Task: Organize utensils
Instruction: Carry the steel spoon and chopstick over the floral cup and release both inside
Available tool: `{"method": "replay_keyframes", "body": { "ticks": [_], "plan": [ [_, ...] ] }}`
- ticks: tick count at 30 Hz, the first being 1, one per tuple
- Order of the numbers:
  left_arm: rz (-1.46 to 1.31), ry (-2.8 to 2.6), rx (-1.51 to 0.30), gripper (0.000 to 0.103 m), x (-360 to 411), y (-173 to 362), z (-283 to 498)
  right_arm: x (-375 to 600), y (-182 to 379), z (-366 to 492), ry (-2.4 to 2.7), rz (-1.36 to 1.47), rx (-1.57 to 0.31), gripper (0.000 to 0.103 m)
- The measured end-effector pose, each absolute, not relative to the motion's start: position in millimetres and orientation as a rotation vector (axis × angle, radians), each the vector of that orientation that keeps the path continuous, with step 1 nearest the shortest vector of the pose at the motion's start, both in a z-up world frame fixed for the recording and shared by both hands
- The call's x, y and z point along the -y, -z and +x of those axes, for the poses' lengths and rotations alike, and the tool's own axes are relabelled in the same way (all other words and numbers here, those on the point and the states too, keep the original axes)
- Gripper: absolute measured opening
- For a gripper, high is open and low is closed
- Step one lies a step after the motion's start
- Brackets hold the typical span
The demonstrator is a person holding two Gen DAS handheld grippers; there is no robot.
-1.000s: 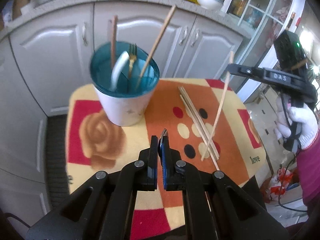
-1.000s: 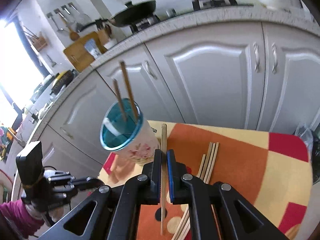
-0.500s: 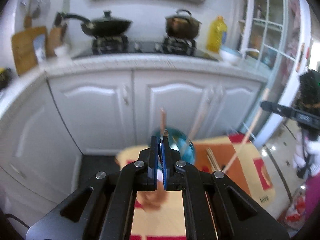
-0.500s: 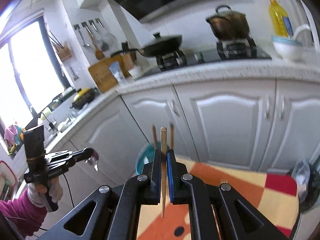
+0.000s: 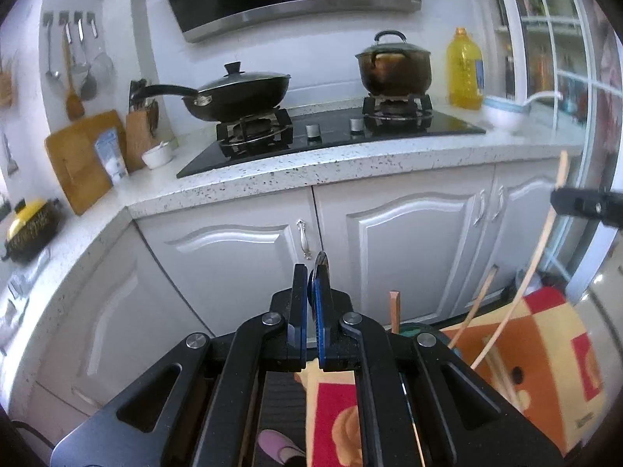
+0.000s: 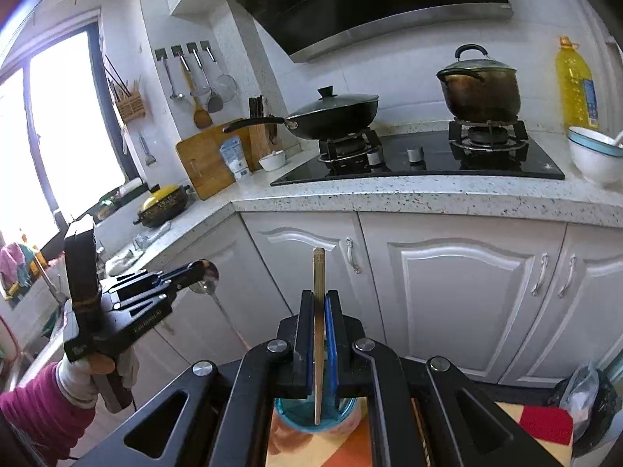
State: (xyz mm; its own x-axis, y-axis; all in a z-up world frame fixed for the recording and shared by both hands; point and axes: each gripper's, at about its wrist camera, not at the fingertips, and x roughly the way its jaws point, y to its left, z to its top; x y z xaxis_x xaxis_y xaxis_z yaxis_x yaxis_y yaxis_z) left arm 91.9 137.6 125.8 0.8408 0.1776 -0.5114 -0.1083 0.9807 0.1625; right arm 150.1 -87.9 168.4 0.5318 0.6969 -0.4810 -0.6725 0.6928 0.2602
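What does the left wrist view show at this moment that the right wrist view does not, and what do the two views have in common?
Only the left wrist view shows two chopsticks leaning out of the cup and the held chopstick's whole length hanging below the right claw.

Only the right wrist view shows the spoon's bowl and handle in the left claw, the gloved left hand, and the window.

Both show the wok, the pot, the oil bottle and the blue-rimmed cup.
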Motion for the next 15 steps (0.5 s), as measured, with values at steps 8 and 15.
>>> {"method": "replay_keyframes", "body": {
  "ticks": [8,15],
  "plan": [
    [0.246,-0.183,-0.567,0.002,-106.1,-80.2,107.6,62.8,-135.4,163.1,-0.812,0.016,-0.634,0.005],
    [0.303,-0.195,-0.589,0.002,-87.2,-48.3,113.8,58.6,-98.9,166.5,-0.803,-0.004,-0.690,0.005]
  ]
}}
